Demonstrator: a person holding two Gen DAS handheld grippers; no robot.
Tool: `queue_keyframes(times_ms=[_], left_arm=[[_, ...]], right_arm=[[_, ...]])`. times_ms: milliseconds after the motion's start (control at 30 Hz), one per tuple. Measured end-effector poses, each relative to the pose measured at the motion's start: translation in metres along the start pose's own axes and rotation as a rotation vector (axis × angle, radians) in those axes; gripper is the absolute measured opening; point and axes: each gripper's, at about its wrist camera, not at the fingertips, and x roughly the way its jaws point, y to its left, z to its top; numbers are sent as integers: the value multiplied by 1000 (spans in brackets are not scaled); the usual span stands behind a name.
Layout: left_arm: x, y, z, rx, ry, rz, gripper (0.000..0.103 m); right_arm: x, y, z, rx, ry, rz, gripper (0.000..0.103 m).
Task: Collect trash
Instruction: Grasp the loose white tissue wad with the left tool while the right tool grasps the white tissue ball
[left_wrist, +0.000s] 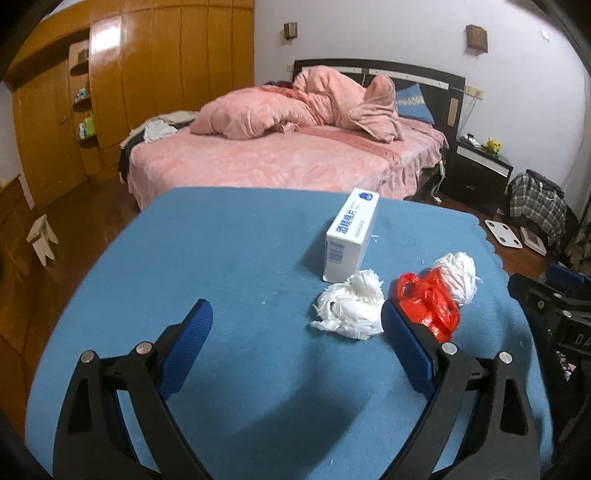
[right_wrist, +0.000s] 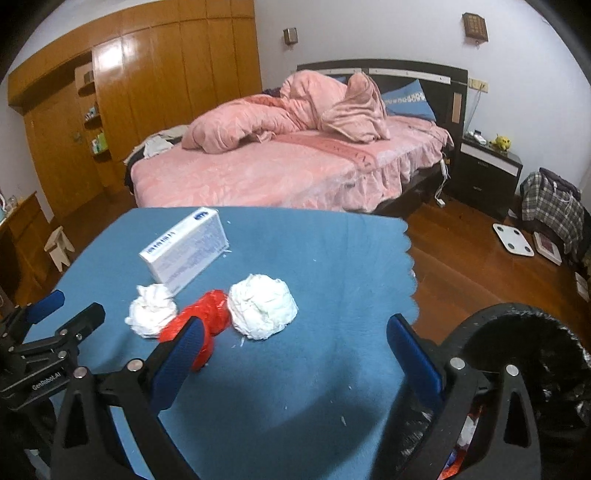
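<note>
Both of my grippers hung over the blue-covered bench (left_wrist: 229, 258) with their jaws spread wide and nothing held. The trash lay in a cluster toward the bench's right edge: one tissue wad (left_wrist: 351, 308), a crumpled red plastic bag (left_wrist: 430, 301) touching it, and a second tissue wad (left_wrist: 458, 273) just beyond the bag. A white box (left_wrist: 351, 236) stood just behind them, nearer the far edge. The left gripper (left_wrist: 297, 321) had its right pad beside the first wad and the bag; the right gripper (right_wrist: 295, 341) faced the same cluster from the near edge. A black-lined bin (right_wrist: 535, 369) sat off the bench's right side with scraps already in it. I judged collection under way, the next move being to close on one piece and carry it across to the bin.
</note>
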Motion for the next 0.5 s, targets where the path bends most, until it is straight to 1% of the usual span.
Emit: queue_keyframes(times_ms=[300, 500], left_arm=[[44, -13, 7, 8, 65, -47, 89], [67, -20, 10, 5, 130, -78, 83]], right_arm=[[25, -6, 1, -1, 28, -19, 96], [33, -8, 1, 1, 36, -21, 96]])
